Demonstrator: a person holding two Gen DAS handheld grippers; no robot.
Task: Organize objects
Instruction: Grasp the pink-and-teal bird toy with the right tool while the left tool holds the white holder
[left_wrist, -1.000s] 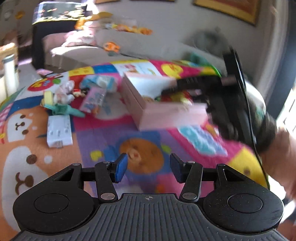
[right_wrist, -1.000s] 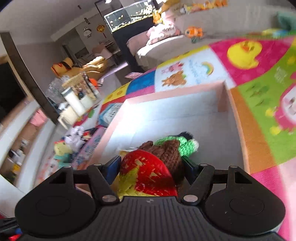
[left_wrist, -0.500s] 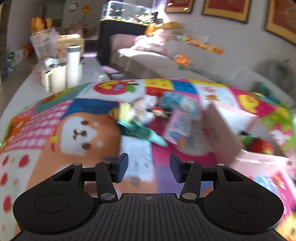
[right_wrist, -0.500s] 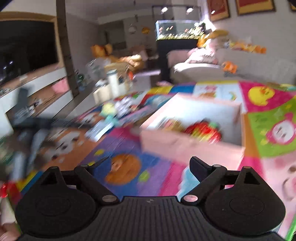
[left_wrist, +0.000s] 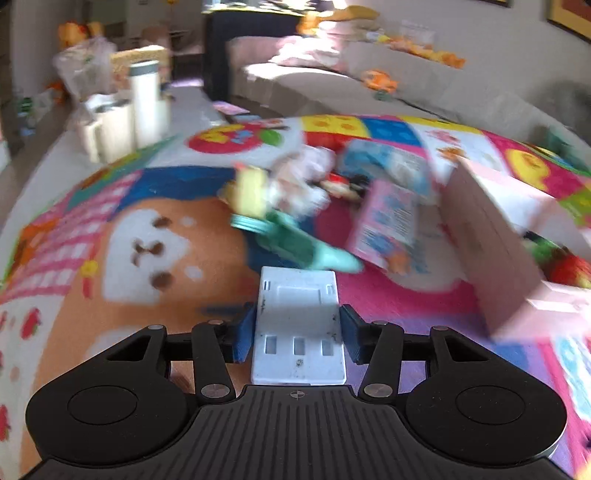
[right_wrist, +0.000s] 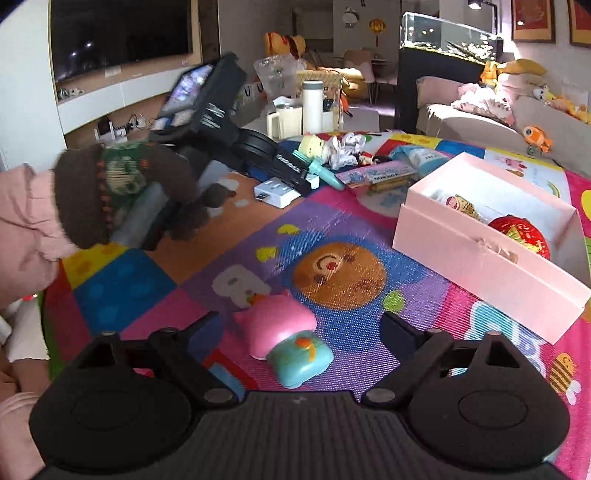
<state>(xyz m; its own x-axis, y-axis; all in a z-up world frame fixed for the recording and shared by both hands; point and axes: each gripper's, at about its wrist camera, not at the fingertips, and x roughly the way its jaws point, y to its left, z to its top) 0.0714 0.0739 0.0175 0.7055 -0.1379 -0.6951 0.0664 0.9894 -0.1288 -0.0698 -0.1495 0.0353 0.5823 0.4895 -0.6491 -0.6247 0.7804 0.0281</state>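
Straddling a white plastic block (left_wrist: 298, 325), the left gripper (left_wrist: 298, 334) had its blue pads (left_wrist: 244, 334) either side of it, right up against its edges, though a firm clamp could not be told from this view. The block lay flat on the colourful play mat (left_wrist: 147, 236), near the camera. Just beyond it sat a teal toy (left_wrist: 295, 240), a pink booklet (left_wrist: 386, 225) and a blurred heap of small figures (left_wrist: 295, 184). Off to the right stood the open pink box (left_wrist: 491, 251), a red foil item (left_wrist: 569, 271) showing inside.

Over on the other side, the right gripper (right_wrist: 299, 328) hung wide open above the mat, its fingers (right_wrist: 400, 326) well apart. Between them, on the mat, lay a pink and teal toy (right_wrist: 284, 339), untouched. The pink box (right_wrist: 480, 258) sat to the right, red foil item (right_wrist: 519, 234) in it. Far left, the gloved hand (right_wrist: 122, 188) worked the other gripper at the white block (right_wrist: 284, 190).
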